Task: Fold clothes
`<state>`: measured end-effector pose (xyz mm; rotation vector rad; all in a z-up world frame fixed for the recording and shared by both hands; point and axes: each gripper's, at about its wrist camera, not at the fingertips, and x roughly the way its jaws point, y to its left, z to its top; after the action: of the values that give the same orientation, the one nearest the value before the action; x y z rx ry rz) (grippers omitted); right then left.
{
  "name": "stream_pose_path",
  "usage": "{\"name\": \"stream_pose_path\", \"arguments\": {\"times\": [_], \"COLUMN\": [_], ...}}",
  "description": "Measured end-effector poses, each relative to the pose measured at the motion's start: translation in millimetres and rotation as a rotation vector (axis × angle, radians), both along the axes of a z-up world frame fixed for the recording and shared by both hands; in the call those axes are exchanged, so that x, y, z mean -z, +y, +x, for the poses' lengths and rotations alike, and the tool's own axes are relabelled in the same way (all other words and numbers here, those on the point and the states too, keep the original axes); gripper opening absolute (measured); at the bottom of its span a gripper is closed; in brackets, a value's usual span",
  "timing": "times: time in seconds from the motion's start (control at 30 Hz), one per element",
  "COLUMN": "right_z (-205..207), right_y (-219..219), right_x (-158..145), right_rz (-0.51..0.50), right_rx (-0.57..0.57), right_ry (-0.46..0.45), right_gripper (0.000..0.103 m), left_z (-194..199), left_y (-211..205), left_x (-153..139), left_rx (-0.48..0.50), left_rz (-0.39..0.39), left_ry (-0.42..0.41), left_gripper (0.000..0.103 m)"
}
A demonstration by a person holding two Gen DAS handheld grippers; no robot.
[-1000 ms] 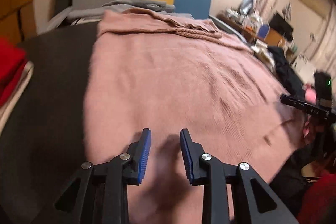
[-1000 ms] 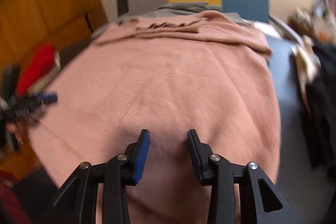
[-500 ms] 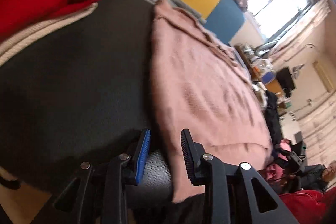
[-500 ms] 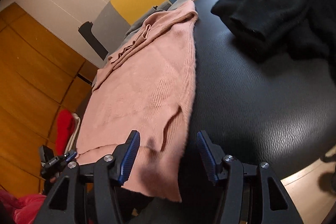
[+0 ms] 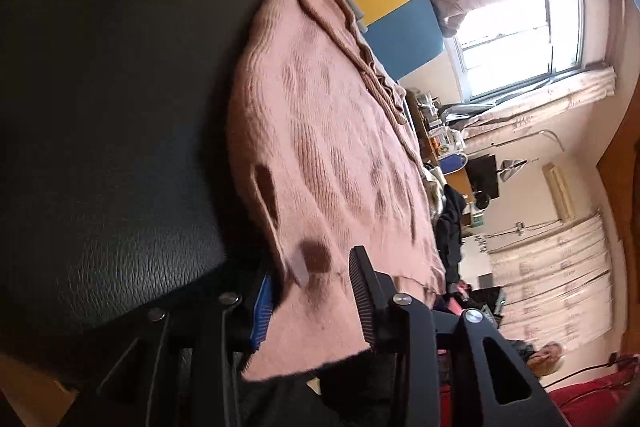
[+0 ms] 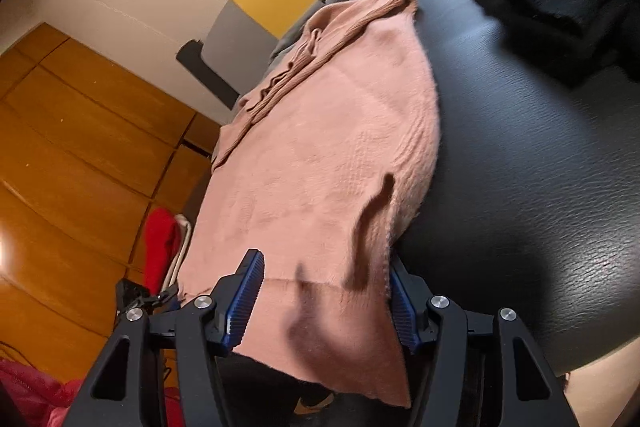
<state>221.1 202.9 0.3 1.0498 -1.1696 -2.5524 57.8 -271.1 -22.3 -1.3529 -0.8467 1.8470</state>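
Pink knit sweater (image 5: 328,155): both grippers, left (image 5: 310,301) and right (image 6: 322,301), now straddle hem corners, jaws widening, unclamped; grab next.

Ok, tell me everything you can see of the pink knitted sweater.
The pink knitted sweater is a soft, fuzzy knit with a ribbed band bunched at its far end. It lies spread flat on the black leather-look surface, its near hem hanging over the front edge. The left gripper and right gripper each straddle a near corner, hem between open jaws that have just been opening, pads not pressing.
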Motion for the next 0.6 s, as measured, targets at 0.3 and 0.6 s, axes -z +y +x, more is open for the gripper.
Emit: {"name": "stream_pose_path", "arguments": {"times": [0.3,0.6], "right_z": [-16.5,10.2], "right_y": [-0.1,6.5], "right_x": [6.0,2.3], "right_rz": [0.044,-0.218], "right_rx": [0.032,-0.063], "right_ry": [-0.093,0.045], "right_gripper": [0.012,0.010], "left_z": [-9.9,24.8], "left_y": [-4.3,-19.8], "left_x": [12.8,-23.2], "left_rx": [-0.060,0.040], "left_rz": [0.015,0.092], "left_ry": [-0.099,0.001], "left_gripper": [0.004,0.003]}}
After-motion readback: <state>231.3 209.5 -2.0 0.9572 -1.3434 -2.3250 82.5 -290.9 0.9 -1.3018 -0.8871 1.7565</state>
